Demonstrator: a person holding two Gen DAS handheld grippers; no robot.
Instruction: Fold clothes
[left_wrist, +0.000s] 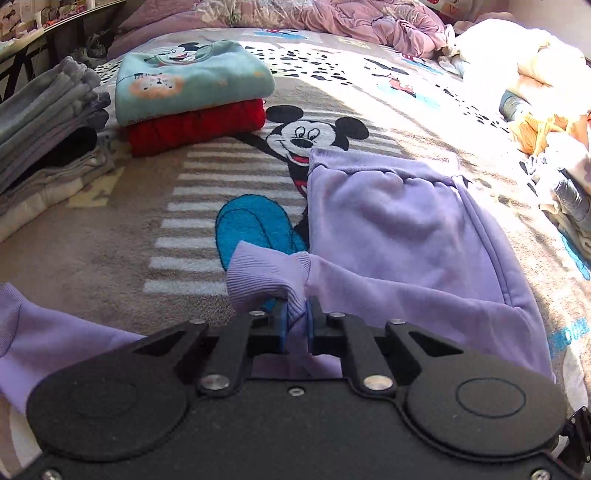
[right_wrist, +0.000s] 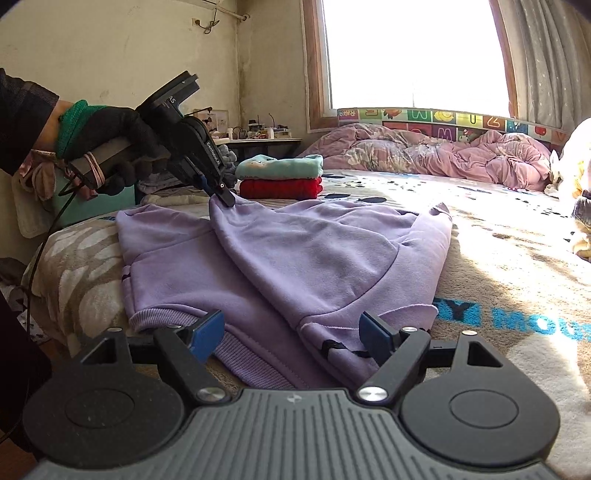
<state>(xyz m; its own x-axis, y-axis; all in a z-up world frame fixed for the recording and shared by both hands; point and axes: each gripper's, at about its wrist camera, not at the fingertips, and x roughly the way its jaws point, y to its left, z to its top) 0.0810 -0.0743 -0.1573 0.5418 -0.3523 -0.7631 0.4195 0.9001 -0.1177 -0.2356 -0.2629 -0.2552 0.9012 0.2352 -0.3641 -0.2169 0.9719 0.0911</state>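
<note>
— Where's the purple sweatshirt (right_wrist: 280, 258) lying?

— Flat on the bed (right_wrist: 498, 258), over the cartoon-mouse blanket, its ribbed hem toward the near edge and its length running away toward the folded teal and red stack (right_wrist: 280, 177).

— And the left hand-held gripper (left_wrist: 295, 321)?

— Its blue pads are pinched tight on the ribbed sleeve cuff (left_wrist: 266, 277). From the other side you can see that sleeve drawn taut, slanting up from the body of the garment to the jaws.

— The right hand-held gripper (right_wrist: 293, 334)?

— Spread wide, holding nothing, sitting just at the hem with cloth between its pads but not squeezed.

— So which way does the sleeve have to go?

— I'd say across the chest, toward the far side seam. The left one already has it; the right is nearer the hem and better placed to pin it down.
</note>
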